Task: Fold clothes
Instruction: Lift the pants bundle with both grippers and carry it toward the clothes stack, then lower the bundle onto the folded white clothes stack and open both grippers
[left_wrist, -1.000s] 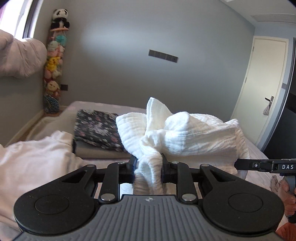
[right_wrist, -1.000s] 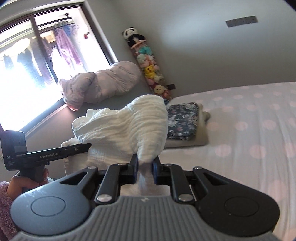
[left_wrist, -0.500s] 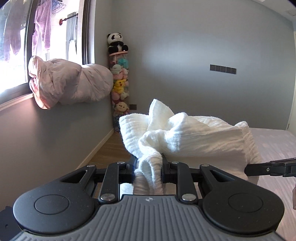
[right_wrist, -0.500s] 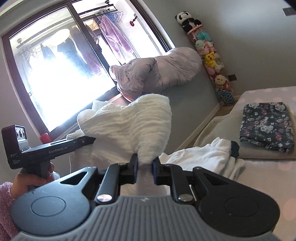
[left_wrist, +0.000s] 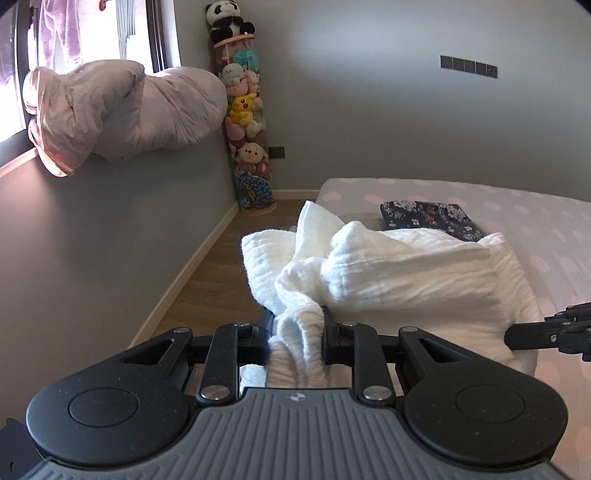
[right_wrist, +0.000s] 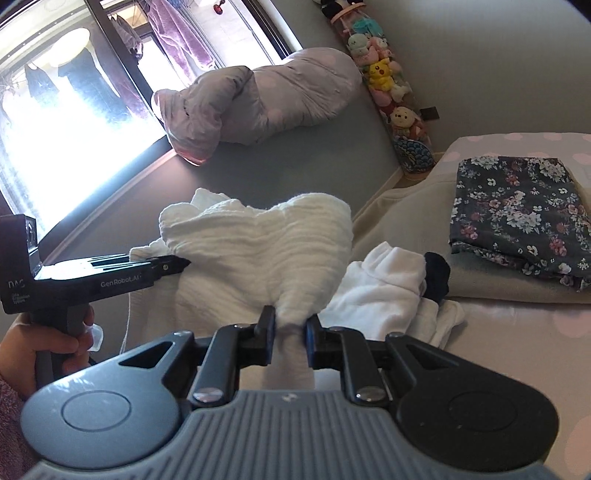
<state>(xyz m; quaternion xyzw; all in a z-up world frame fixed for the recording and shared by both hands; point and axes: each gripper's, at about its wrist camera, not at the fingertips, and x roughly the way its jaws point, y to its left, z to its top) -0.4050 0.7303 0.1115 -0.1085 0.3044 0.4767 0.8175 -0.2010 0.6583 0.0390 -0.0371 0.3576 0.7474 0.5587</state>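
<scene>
here the left tool (left_wrist: 297, 332) and right tool (right_wrist: 290, 328) each clench a bunch of the crinkled white muslin cloth (left_wrist: 406, 280), held up over the edge of the pink-dotted bed (left_wrist: 535, 221), near a folded dark floral garment (right_wrist: 517, 206).

A home bedroom: a bed (left_wrist: 480, 195) with a pink-dotted sheet, a rolled duvet (left_wrist: 122, 110) on the window ledge, a column of plush toys (left_wrist: 243, 110) in the far corner.
</scene>
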